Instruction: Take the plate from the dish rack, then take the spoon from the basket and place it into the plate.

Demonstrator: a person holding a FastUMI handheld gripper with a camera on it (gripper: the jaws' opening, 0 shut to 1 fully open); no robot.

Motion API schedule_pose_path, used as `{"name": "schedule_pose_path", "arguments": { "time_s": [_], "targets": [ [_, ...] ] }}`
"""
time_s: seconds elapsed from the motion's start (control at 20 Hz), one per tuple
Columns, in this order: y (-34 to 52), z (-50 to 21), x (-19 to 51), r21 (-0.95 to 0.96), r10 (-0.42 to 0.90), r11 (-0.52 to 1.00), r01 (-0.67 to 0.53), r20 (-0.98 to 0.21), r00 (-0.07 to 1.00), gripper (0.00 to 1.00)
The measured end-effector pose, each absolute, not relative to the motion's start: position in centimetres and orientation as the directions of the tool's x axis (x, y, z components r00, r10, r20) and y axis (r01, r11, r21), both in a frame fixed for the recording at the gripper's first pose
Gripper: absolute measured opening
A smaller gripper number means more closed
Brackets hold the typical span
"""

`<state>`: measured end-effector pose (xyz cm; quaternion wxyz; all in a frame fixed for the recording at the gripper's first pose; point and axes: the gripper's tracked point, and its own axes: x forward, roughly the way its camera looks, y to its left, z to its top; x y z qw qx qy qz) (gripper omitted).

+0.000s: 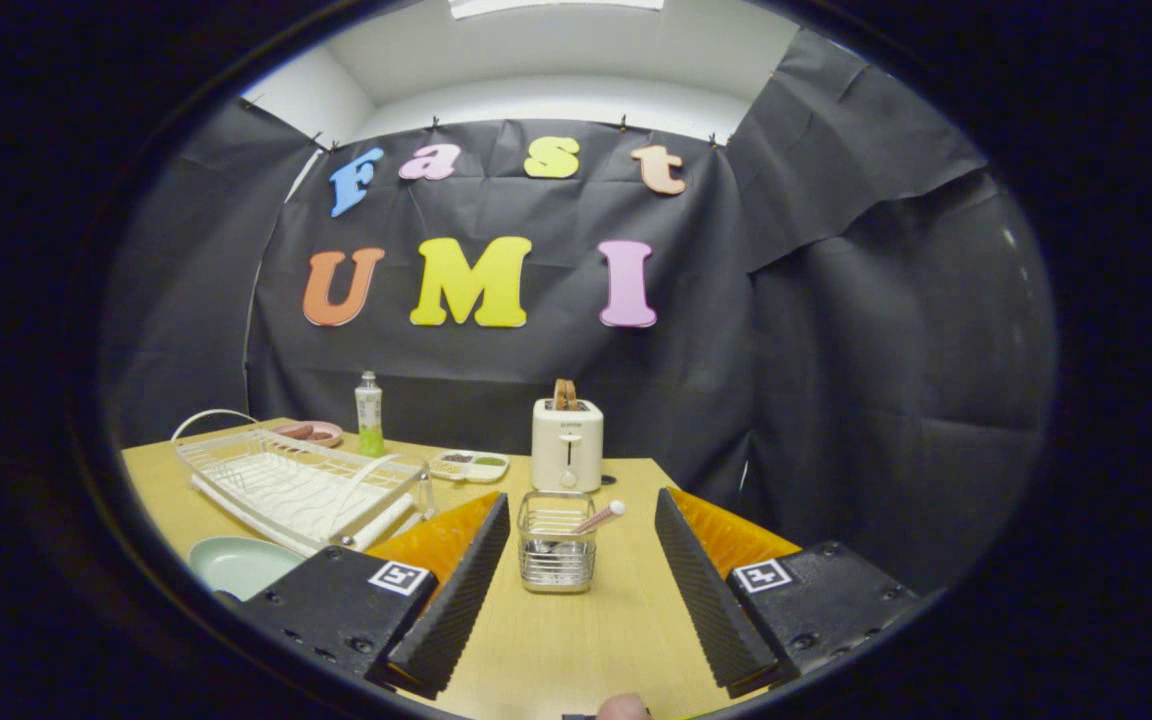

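Gripper view looks along the 2 fingers (448, 590), which stand wide apart and hold nothing, above the wooden desk (556, 650). Between them and a little ahead stands the basket (557, 553), a small square one of thin shiny wire. The spoon (600, 516) leans in it, with its round pale end over the far right rim. The plate (236, 565), smooth and pale green, lies flat on the desk just beside the near end of the white wire dish rack (301, 490), so the first step looks done. The spoon's handle is thin and slanted, so the ribbed fingers may close on the basket rim too, or tip the light basket. A loose hold may let the spoon slide out. Behind stand a white toaster (567, 444) and a bottle (369, 415).
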<state>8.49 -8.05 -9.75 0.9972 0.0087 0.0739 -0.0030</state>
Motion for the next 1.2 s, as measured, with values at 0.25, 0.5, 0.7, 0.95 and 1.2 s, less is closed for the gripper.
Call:
{"name": "schedule_pose_path", "arguments": {
  "time_s": [0.25, 0.5, 0.7, 0.95, 1.2],
  "targets": [
    [-9.1, -13.1, 14.2, 0.117, 0.025, 0.993, 0.003, -0.234, 0.972, 0.85],
    [-8.2, -14.2, 17.4, 0.136, 0.04, 0.991, -0.004, -0.261, 0.965, 0.64],
    [-7.8, -13.5, 18.0, 0.18, 0.054, 0.984, -0.005, -0.266, 0.962, 0.33],
    [-5.9, -12.0, 18.5, 0.164, 0.109, 0.985, -0.062, -0.296, 0.949, 0.15],
    [-6.2, -9.2, 18.1, 0.087, 0.08, 0.995, -0.056, -0.294, 0.953, 0.1]
  ]
}}
